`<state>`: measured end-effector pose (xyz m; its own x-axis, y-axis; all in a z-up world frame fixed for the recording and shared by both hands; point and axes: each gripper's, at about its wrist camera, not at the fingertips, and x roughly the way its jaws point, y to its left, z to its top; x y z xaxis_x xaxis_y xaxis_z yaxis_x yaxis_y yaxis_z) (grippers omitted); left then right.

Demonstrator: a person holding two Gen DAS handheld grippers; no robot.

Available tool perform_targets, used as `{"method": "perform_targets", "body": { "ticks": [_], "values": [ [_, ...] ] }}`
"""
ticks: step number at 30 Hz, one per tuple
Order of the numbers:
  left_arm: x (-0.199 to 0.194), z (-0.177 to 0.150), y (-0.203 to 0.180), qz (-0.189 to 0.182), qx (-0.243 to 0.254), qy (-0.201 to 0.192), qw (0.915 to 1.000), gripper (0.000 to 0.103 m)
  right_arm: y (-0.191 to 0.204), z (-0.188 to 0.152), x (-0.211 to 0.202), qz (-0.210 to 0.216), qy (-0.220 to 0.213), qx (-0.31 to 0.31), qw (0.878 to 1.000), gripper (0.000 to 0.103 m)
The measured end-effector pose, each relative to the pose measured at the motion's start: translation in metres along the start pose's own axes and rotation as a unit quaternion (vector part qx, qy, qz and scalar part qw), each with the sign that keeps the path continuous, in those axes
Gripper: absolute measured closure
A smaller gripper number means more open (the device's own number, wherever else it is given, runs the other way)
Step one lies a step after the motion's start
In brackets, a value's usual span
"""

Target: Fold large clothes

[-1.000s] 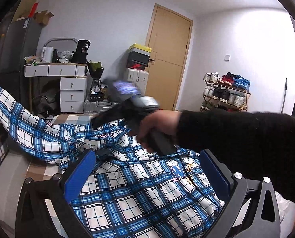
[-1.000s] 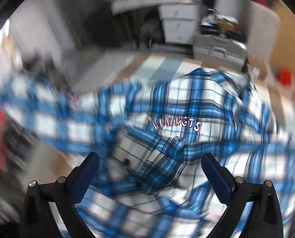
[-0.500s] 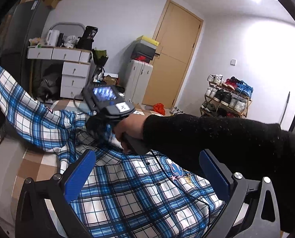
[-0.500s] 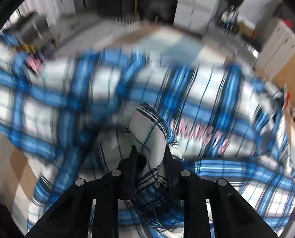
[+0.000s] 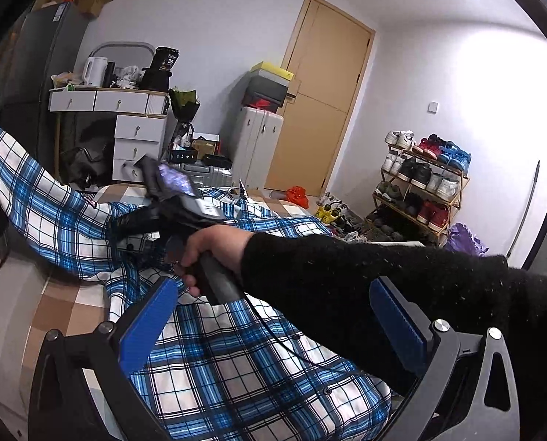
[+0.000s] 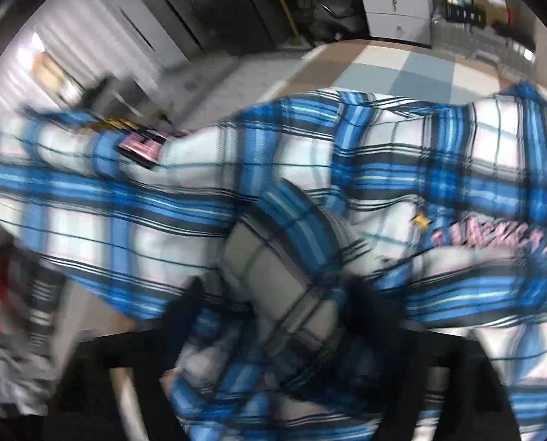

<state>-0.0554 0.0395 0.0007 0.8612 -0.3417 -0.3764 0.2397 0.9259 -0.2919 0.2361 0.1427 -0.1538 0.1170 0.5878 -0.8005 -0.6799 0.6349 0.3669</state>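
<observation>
Left wrist view: right hand (image 5: 214, 246) and black sleeve (image 5: 365, 286) cross before the left gripper (image 5: 273, 325), jaws spread above the plaid shirt (image 5: 236, 367) on the bed (image 5: 53, 312). Right gripper (image 6: 273, 316) pinches a fold; pink lettering (image 6: 493, 242) blurs.

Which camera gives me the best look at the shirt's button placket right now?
The left wrist view: the plaid shirt lies sharp there, its button placket running between the open left gripper fingers. The right wrist view is motion-blurred, showing only bunched plaid at the right gripper.
</observation>
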Motion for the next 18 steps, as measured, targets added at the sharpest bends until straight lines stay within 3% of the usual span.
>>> {"method": "perform_targets", "body": {
  "ticks": [4, 6, 9, 12, 14, 16, 18],
  "values": [
    [0.0, 0.003, 0.005, -0.002, -0.011, 0.0, 0.9999, 0.001, -0.02, -0.009, -0.06, 0.107, -0.072, 0.038, 0.991, 0.001],
    [0.001, 0.003, 0.006, -0.001, -0.014, 0.002, 0.9999, 0.001, -0.044, -0.017, -0.105, 0.108, -0.119, 0.052, 0.986, 0.0],
    [0.004, 0.001, 0.005, -0.004, -0.017, 0.009, 0.9998, 0.001, -0.089, -0.036, -0.155, 0.014, -0.154, 0.079, 0.985, 0.0],
    [0.005, -0.001, 0.001, -0.002, -0.008, 0.008, 0.9999, 0.001, -0.154, -0.056, -0.184, -0.096, -0.139, 0.154, 0.974, 0.0],
    [0.005, -0.003, -0.002, 0.001, -0.001, 0.007, 1.0, 0.001, -0.195, -0.077, -0.193, -0.134, -0.114, 0.206, 0.963, 0.0],
    [0.007, -0.004, -0.004, 0.006, 0.006, 0.007, 0.9999, 0.001, -0.23, -0.096, -0.194, -0.106, -0.091, 0.257, 0.956, 0.0],
    [0.012, -0.006, -0.006, 0.012, 0.013, 0.01, 0.9998, 0.001, -0.263, -0.124, -0.19, -0.006, -0.101, 0.337, 0.936, 0.0]
  ]
}}
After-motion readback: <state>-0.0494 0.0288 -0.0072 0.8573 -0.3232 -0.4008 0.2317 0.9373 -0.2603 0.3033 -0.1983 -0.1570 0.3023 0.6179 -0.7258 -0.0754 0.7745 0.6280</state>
